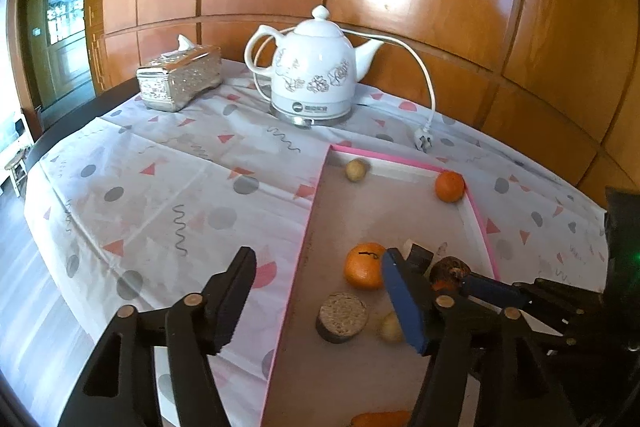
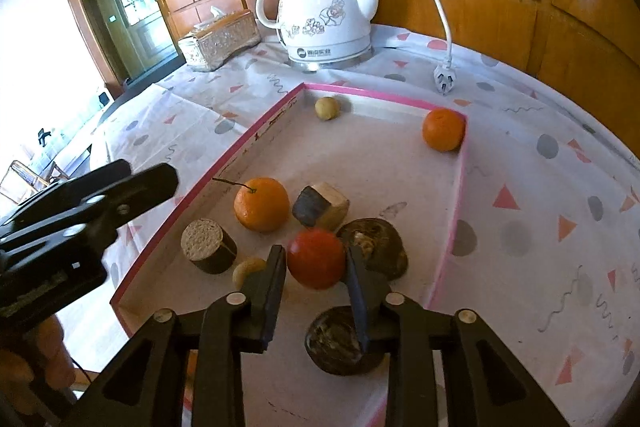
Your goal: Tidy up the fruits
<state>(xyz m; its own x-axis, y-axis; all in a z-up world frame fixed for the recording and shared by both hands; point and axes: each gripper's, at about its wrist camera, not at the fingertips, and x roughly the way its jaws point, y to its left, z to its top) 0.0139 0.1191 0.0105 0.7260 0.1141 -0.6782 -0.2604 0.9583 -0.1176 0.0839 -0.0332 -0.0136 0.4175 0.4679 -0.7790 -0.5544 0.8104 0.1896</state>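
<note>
A pink-rimmed tray lies on the patterned cloth. My right gripper is low over the tray's near part, its pads against both sides of a small red fruit. In the left wrist view, that gripper shows at the right. One orange with a stem lies just beyond the red fruit. Another orange sits in the far right corner. A small yellowish fruit rests by the far wall. My left gripper hangs open over the tray's left rim, holding nothing, with the stemmed orange below it.
In the tray also lie a cork-topped cylinder, a two-tone wooden block, two dark brown round lumps and a pale small piece. Behind stand a white kettle with its loose plug and a tissue box.
</note>
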